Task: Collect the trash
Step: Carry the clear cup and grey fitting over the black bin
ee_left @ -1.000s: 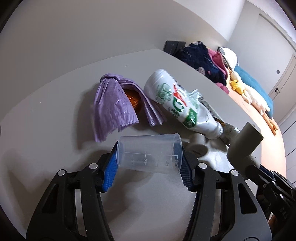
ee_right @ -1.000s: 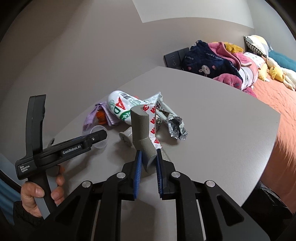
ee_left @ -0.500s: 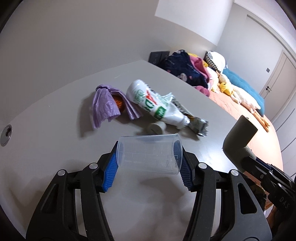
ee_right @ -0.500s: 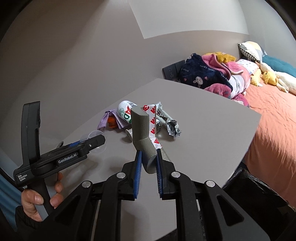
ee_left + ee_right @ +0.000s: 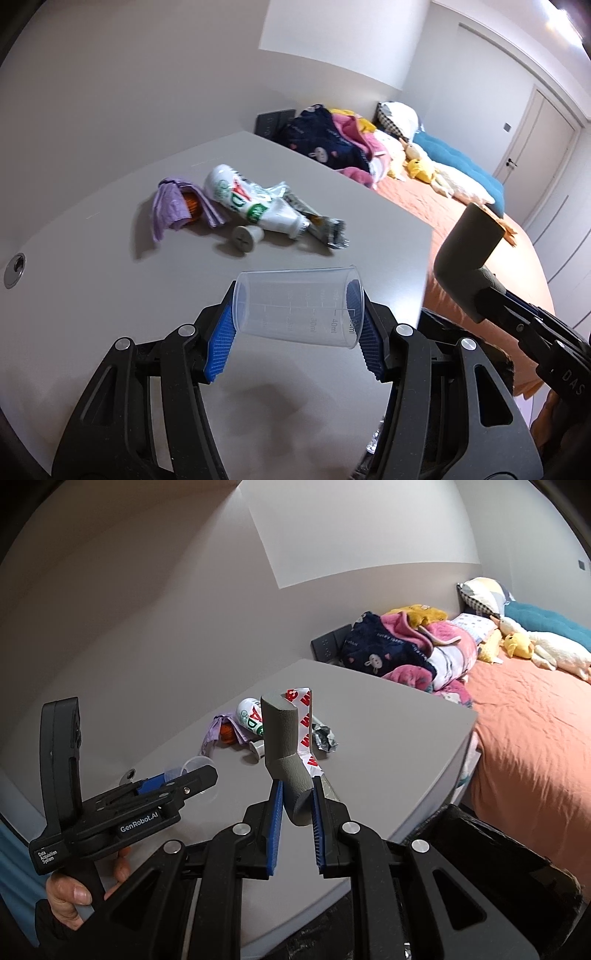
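While left gripper (image 5: 295, 328) pinches clear measuring cup (image 5: 295, 306) sideways and right gripper (image 5: 297, 808) clamps grey foam elbow (image 5: 284, 746), both have lifted and drawn back from table (image 5: 110, 295). Bottle (image 5: 255, 206), purple bag (image 5: 170, 206), foil wrapper (image 5: 325, 229), grey cap (image 5: 245, 238) left behind; likely heading to bin.
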Available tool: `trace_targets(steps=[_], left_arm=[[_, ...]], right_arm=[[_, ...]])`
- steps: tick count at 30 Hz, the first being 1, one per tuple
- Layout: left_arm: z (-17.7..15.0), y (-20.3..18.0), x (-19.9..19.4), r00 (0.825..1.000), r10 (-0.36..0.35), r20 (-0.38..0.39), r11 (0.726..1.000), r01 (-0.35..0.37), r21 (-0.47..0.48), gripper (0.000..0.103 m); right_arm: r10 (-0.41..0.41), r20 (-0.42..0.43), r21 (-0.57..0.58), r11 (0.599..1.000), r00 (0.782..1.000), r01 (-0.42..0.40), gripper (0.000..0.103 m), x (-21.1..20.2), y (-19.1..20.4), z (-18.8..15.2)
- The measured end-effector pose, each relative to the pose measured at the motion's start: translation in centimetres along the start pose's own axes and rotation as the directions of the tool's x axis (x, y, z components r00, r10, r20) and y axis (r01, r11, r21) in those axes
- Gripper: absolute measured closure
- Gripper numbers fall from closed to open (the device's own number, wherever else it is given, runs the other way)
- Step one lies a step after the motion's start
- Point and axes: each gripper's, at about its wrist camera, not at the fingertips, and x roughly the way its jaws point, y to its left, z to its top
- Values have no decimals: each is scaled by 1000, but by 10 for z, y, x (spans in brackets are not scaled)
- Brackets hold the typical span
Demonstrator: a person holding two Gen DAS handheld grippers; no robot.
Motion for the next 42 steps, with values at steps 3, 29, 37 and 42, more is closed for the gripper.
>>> trace_targets(steps=[3, 29, 37, 42], left_arm=[[-4, -11, -6, 1000, -13, 2, 1000, 13, 18, 47], [-50, -99, -37, 989, -149, -5, 977, 148, 153, 47], [-61, -131, -31, 983, -180, -43, 961, 185, 204, 47], [-64, -148, -25, 978, -198, -65, 951, 208, 228, 47]], right_arm=[[-12, 12, 4, 1000, 1000, 12, 86, -14, -1, -5], [-144, 109, 72, 988, 984, 137, 86, -119, -40, -50], [-184, 118, 119, 978, 976, 170, 86, -139, -67, -61], [-219, 117, 147, 969, 969, 201, 86, -148, -85, -67]])
